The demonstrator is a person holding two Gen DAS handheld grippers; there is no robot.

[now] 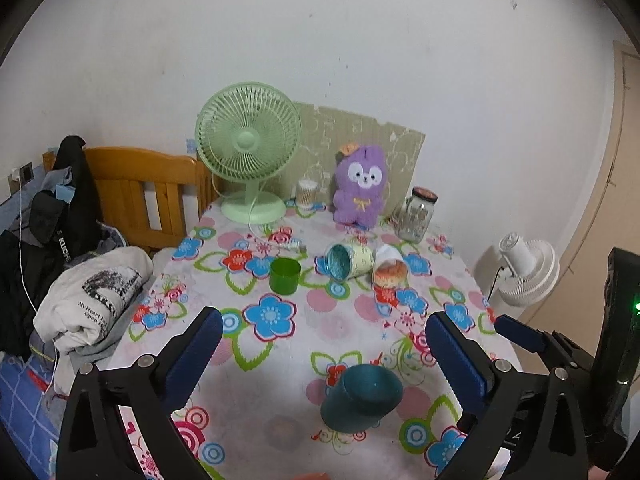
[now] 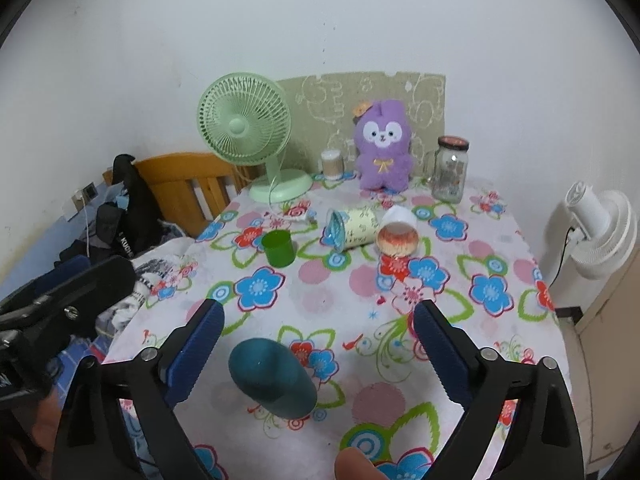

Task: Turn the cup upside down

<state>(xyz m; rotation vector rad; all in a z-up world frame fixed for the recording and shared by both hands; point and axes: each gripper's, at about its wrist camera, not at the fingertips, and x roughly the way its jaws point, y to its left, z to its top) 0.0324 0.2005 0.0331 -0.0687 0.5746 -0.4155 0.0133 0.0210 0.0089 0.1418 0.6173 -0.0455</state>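
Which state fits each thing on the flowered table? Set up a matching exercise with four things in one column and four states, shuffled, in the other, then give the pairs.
Things
1. teal cup
2. green cup
3. patterned tin
4. glass jar

States
A. upright, mouth open to the top
B. lying on its side, open end showing
C. upside down, base on top
D. upright with a lid on

Pairs: 1-C, 2-A, 3-B, 4-D
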